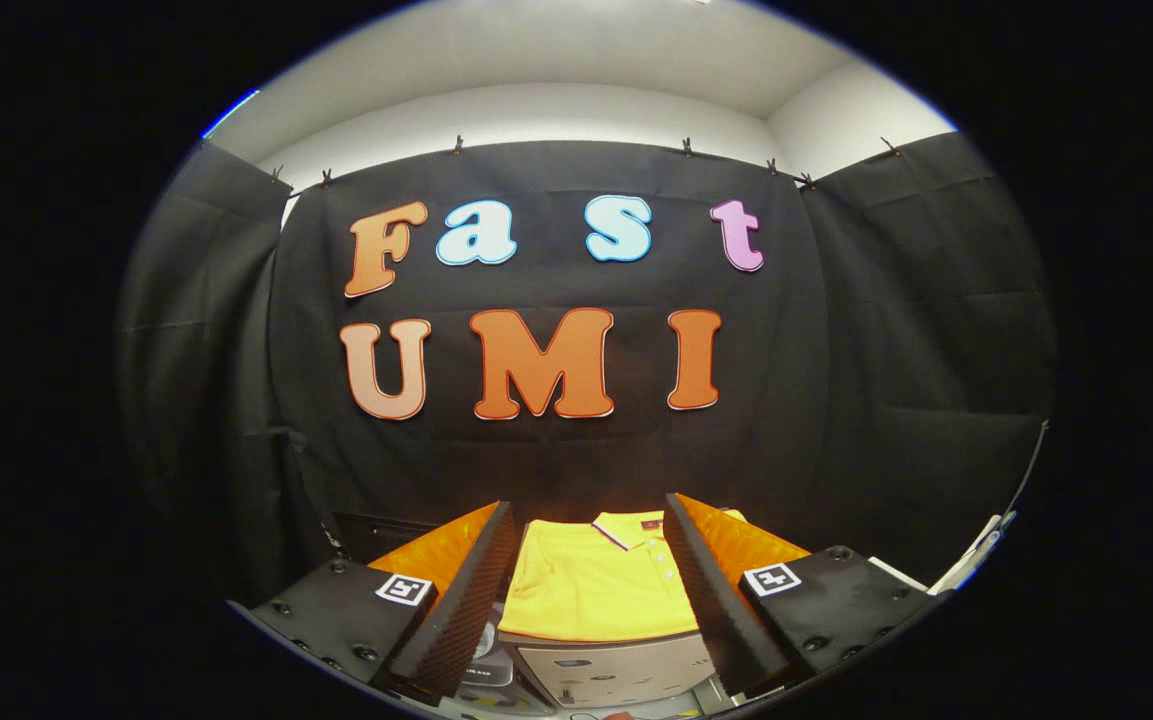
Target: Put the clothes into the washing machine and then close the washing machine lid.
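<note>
A yellow shirt (591, 590) lies folded flat in the lower middle of the frame, its collar (626, 528) turned toward the far wall and trimmed with a dark stripe. A row of small buttons runs down from the collar on the right side of the shirt. The shirt rests on top of a pale box-like unit (601, 672), whose front face shows just under the shirt's near hem; whether this is the washing machine cannot be told from here.

The gripper (591, 585) frames the shirt, its jaws standing wide apart. The left finger (471, 600) and the right finger (706, 600) are dark ribbed pads backed with orange, and each rises from a black block carrying a small square black-and-white marker. The shirt shows in the gap between the two fingers and somewhat beyond them; neither pad presses on the cloth.

Under the left finger, beside the pale unit, sit some small objects too cramped and dim to name. At the lower right of the frame a thin white cable (981, 550) runs along the edge.

Behind everything hangs the black cloth wall (836, 400), pinned up by small clips along its top edge, with a white wall (536, 110) and ceiling above it in the upper part of the frame.
</note>
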